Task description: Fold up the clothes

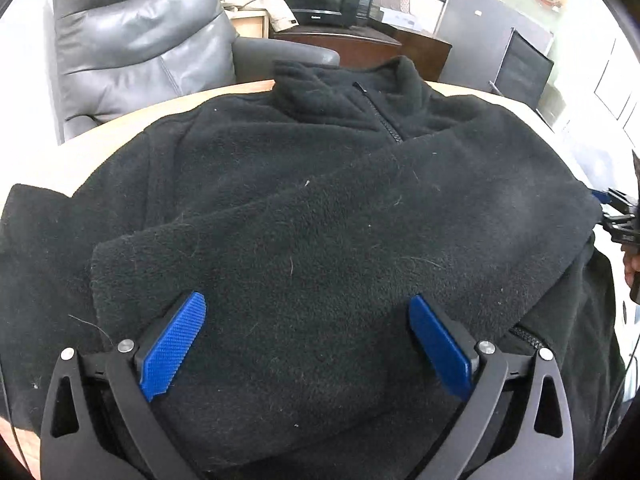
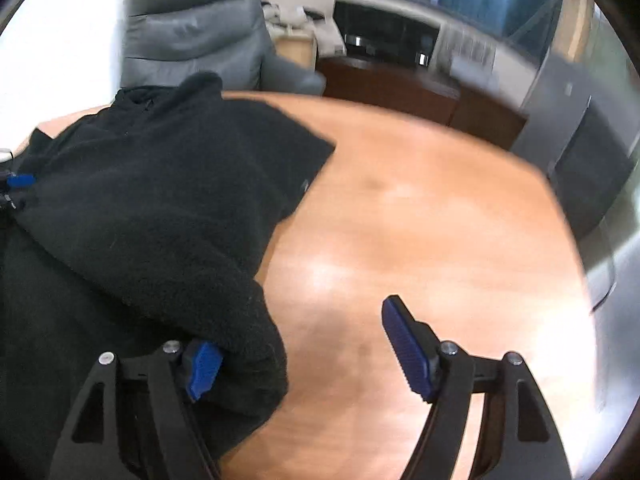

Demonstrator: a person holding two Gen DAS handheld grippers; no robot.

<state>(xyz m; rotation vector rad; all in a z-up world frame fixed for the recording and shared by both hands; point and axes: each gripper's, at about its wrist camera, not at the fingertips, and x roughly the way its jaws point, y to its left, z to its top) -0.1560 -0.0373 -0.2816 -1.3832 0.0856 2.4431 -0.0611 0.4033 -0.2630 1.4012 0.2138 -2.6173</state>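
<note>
A black fleece jacket [image 1: 304, 208] with a zip collar lies on the round wooden table [image 1: 120, 136], one sleeve folded across its chest. My left gripper [image 1: 306, 312] is open right above the folded sleeve, holding nothing. My right gripper [image 2: 300, 340] is open at the jacket's right edge; the jacket [image 2: 152, 208] bulges over its left blue pad [image 2: 204, 368], the right pad is over bare table [image 2: 420, 232]. The right gripper also shows at the right edge of the left wrist view [image 1: 624, 220].
A grey leather armchair [image 1: 132, 40] stands behind the table. A dark cabinet with a microwave [image 1: 320, 0] is at the back. A grey metal cabinet [image 2: 580, 152] stands right of the table.
</note>
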